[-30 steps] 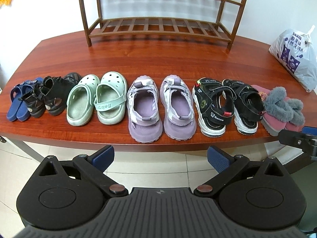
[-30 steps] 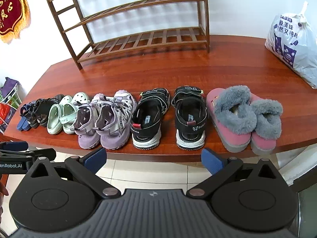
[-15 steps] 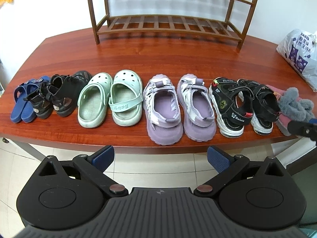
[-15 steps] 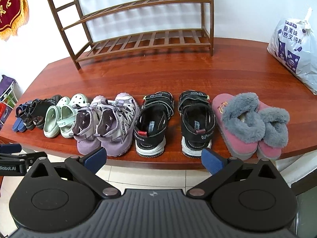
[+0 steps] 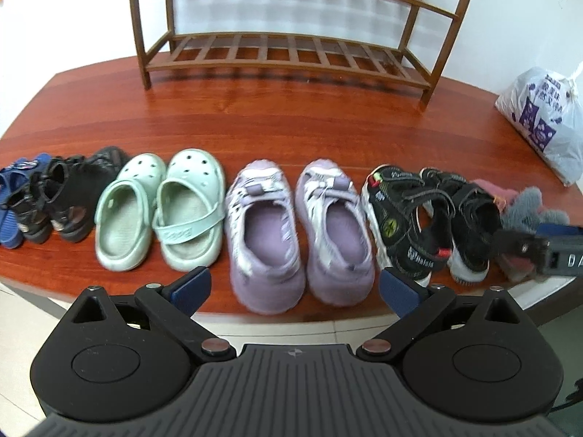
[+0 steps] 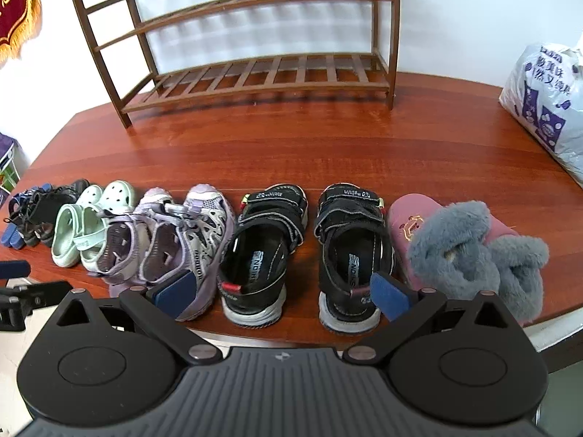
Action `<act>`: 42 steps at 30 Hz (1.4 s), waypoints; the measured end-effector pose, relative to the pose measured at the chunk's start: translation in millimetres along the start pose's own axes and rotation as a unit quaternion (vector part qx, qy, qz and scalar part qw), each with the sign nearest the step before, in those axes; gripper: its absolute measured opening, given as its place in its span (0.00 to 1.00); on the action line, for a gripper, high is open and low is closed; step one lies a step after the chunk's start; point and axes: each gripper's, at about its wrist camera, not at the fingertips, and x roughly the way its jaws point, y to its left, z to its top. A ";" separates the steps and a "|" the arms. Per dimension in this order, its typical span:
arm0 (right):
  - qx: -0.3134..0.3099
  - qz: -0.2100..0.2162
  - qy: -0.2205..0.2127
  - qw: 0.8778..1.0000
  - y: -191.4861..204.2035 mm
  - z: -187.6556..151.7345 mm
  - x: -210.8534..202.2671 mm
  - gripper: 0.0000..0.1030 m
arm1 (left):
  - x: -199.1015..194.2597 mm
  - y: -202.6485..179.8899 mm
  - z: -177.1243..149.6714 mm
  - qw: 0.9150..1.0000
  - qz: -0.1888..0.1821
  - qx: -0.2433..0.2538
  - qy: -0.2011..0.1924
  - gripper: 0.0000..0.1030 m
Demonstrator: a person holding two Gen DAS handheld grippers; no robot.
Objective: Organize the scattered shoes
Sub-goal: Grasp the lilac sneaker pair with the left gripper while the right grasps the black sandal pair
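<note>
Six pairs of shoes sit in a row along the table edge, well in front of the wooden rack, whose shelves are bare. Nearest the rack's right post stand the black sandals; the lilac sneakers sit opposite its middle. They look light, with soft uppers and firmer soles, so I judge the heel collar the surest hold. The left gripper and right gripper both gape wide with nothing between the fingers.
</note>
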 end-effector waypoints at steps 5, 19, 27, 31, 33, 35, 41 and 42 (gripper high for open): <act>-0.001 0.008 0.016 1.000 -11.8 7.6 23.7 0.99 | 31.2 -4.6 15.6 1.000 -0.010 -0.014 0.015 0.68; 0.012 0.025 0.048 0.998 -31.5 13.1 64.6 0.97 | 100.8 -13.2 38.9 0.999 -0.003 0.005 0.038 0.54; 0.009 0.031 0.057 0.998 -34.9 12.5 80.0 0.96 | 126.1 -17.0 33.8 0.999 0.027 0.002 0.024 0.43; 0.010 0.030 0.057 0.998 -34.7 13.3 89.7 0.93 | 132.1 -16.7 29.2 0.999 0.042 -0.002 0.010 0.33; 0.009 0.028 0.057 0.998 -34.4 14.0 96.3 0.90 | 133.3 -16.9 26.3 0.999 0.047 -0.007 -0.001 0.30; 0.009 0.027 0.057 0.998 -34.1 14.8 102.9 0.87 | 133.7 -16.7 25.1 0.999 0.049 -0.012 -0.005 0.30; -0.009 0.019 0.052 0.998 -28.2 17.3 123.9 0.75 | 135.0 -16.2 26.2 0.999 0.050 -0.020 -0.007 0.26; -0.012 0.017 0.047 0.999 -27.3 17.7 125.4 0.75 | 135.2 -16.1 26.7 0.998 0.050 -0.022 -0.007 0.25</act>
